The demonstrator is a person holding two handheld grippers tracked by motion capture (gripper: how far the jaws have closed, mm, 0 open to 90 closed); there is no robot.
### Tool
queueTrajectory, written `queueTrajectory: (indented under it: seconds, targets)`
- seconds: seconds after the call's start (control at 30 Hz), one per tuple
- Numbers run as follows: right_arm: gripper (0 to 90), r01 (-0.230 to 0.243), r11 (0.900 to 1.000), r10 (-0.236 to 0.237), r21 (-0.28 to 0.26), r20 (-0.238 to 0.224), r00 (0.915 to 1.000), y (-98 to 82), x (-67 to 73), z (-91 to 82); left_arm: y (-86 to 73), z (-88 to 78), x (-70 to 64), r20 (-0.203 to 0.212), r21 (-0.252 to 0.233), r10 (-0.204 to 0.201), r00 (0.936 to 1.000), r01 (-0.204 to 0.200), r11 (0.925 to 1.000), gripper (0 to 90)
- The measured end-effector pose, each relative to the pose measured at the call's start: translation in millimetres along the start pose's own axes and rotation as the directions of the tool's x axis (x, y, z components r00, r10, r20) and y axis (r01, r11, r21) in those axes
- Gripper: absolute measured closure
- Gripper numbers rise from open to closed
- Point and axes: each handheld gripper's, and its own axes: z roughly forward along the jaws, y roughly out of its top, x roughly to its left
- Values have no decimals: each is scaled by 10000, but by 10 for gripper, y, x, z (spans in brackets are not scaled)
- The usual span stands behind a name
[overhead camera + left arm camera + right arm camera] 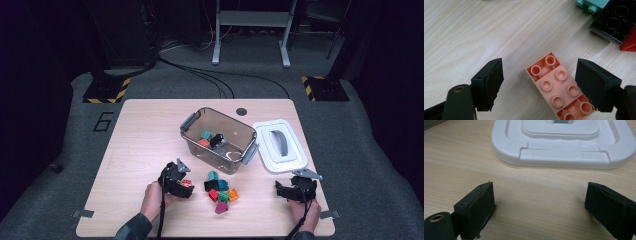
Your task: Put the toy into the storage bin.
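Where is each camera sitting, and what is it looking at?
High view: above the person's side of the table, looking forward and down at the clear bin, white lid and brick pile; both hands and forearms show.
Left gripper view: on the left gripper, looking down at an orange brick between its open jaws.
Right gripper view: on the right gripper, looking low across the table toward the lid; its open jaws show.
Shared: the high view and right gripper view both show the lid.

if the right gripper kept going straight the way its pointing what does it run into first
Most likely the white lid. The right gripper has open jaws with bare table between them, and the lid's near edge lies straight ahead; how far off is hard to judge.
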Motion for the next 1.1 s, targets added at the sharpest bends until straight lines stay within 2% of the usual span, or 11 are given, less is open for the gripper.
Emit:
queueTrajectory:
  seconds: [0.17, 0.37, 0.57, 0.77, 0.83, 0.93, 1.03, 1.1]
  targets:
    - [82, 0, 10000, 0, 2, -8, 10000, 0, -1, 0, -44, -37, 22, 105, 262, 21, 9999, -24, 9997, 233]
    - [83, -6, 10000, 6, 2, -2, 10000, 0, -1, 0, 9, -33, 85, 470, 64, -454, 9979, 452, 9990, 253]
    - [84, -5, 10000, 5, -2, 3, 10000, 0, -1, 0, 56, 49, 80, 616, 249, -737, 9954, 723, 9971, 391]
    - [84, -7, 10000, 7, -1, 6, 10000, 0, -1, 0, 61, 59, 72, 697, 402, -584, 9959, 557, 9976, 522]
    - [84, -8, 10000, 8, -4, 6, 10000, 0, -1, 0, 64, 67, 71, 700, 446, -603, 9957, 572, 9974, 523]
    - [84, -9, 10000, 9, -2, 6, 10000, 0, -1, 0, 57, 85, 70, 649, 523, -651, 9958, 617, 9967, 452]
    - [85, -12, 10000, 12, -3, 6, 10000, 0, -1, -1, 36, 97, 79, 604, 645, -585, 9965, 546, 9964, 459]
    - [85, -16, 10000, 16, -9, 4, 10000, 0, -1, -1, 32, 87, 85, 634, 646, -556, 9964, 515, 9966, 503]
